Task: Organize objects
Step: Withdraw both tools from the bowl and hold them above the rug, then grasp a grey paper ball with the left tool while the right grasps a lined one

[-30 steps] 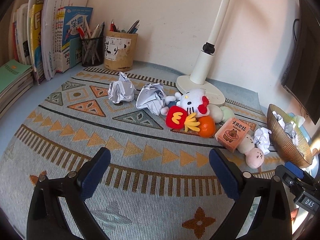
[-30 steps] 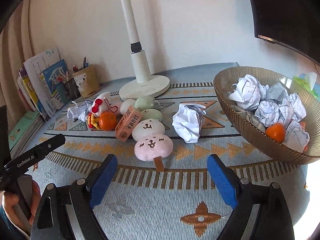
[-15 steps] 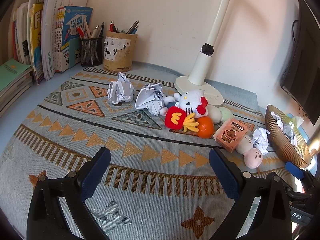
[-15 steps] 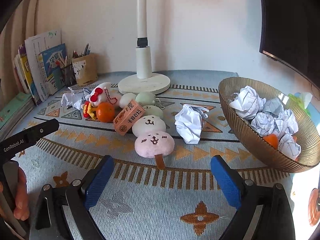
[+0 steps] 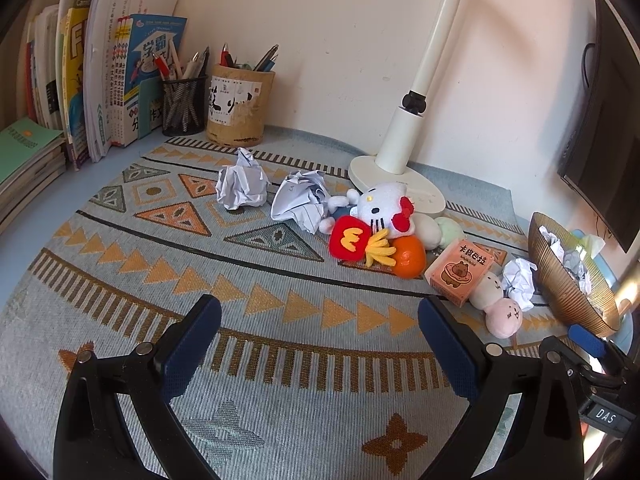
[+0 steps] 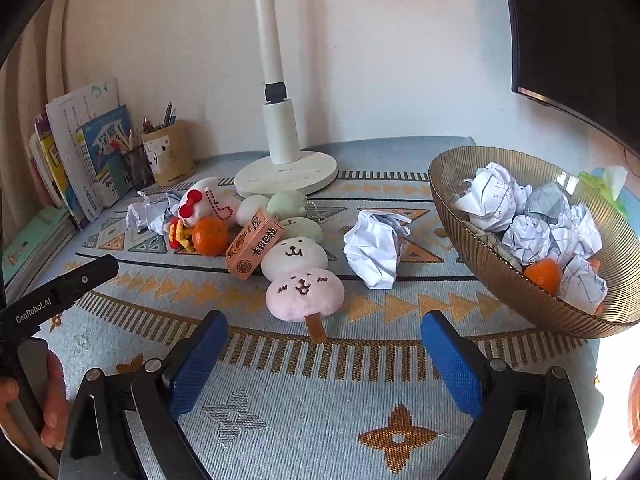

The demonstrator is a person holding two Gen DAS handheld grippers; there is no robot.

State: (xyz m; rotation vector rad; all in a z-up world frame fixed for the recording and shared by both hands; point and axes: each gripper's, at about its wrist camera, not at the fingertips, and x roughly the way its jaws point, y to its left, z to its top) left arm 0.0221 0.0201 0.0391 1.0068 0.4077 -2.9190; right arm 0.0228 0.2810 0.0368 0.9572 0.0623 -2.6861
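Note:
Two crumpled paper balls (image 5: pixel 241 184) (image 5: pixel 300 200) lie on the patterned mat in the left wrist view. Beside them sit a Hello Kitty plush (image 5: pixel 380 204), an orange (image 5: pixel 408 256), a pink box (image 5: pixel 460 270) and a dango plush (image 5: pixel 502 312). Another paper ball (image 6: pixel 376 248) lies left of the ribbed bowl (image 6: pixel 480 248), which holds paper balls and an orange (image 6: pixel 542 274). My left gripper (image 5: pixel 318 340) is open and empty above the mat. My right gripper (image 6: pixel 324 352) is open and empty, just before the dango plush (image 6: pixel 304 292).
A white lamp base (image 5: pixel 396 188) stands behind the toys. Two pen holders (image 5: pixel 236 106) and upright books (image 5: pixel 112 80) line the back left wall. A dark monitor (image 5: pixel 608 120) hangs at the right. The left tool's handle (image 6: pixel 56 292) shows at the right view's left edge.
My right gripper has turned left and drawn a little closer, so the toys and bowl sit more centred. The left view has shifted slightly; the objects on the mat have not moved.

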